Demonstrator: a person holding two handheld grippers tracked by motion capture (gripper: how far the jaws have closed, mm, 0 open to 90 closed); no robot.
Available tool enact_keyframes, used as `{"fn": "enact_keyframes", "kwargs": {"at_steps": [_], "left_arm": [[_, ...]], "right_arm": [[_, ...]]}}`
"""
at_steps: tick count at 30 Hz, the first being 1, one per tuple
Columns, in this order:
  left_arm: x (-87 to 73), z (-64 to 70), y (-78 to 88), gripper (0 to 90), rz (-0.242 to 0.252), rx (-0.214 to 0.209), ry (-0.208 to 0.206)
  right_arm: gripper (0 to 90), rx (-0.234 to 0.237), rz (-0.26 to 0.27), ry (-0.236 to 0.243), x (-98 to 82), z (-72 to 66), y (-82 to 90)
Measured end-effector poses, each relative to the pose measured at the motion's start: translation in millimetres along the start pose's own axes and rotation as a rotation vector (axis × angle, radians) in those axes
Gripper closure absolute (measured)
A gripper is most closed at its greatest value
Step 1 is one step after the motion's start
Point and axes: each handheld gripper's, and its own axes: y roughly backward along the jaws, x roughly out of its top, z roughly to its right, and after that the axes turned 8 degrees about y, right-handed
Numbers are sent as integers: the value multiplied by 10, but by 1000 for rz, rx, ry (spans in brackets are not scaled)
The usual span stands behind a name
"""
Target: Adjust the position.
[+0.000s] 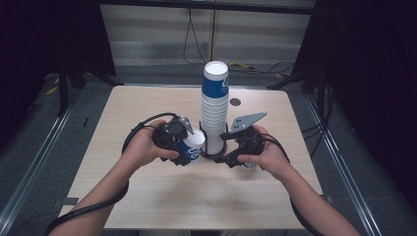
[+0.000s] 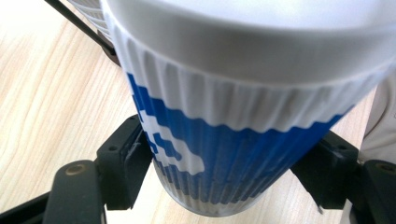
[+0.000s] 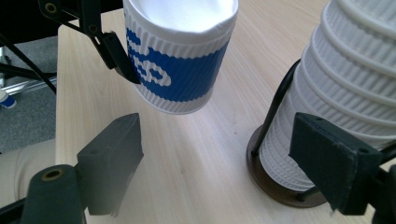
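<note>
One loose cup (image 1: pixel 193 146) clamped in left gripper (image 1: pixel 183 147), tilted, mouth toward stack (image 1: pixel 215 105). One stack, upright. Right gripper (image 3: pixel 224 168) jaws apart, empty.

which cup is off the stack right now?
The single blue-and-white cup clamped in the left tool, held clear of the table. The other cups sit nested in the tall stack on its holder, beside the open right tool.

Blue-and-white printed lettering runs across the band of the cup (image 3: pixel 180 60) held between the left gripper's (image 2: pixel 224 177) jaws; its characters cannot be read. Similar white marking on the top cup of the stack (image 1: pixel 215 83) is too small to read.
</note>
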Motion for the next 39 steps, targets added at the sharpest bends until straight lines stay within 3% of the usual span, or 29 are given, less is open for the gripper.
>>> {"fn": "enact_keyframes", "kwargs": {"at_steps": [26,39], "left_arm": [[77,71,-131,263,-96,2,-62],[130,142,-249,262,-147,-18,-104]], "right_arm": [[158,40,3,23,49,-76,-150],[157,66,15,20,55,-110,-224]]}}
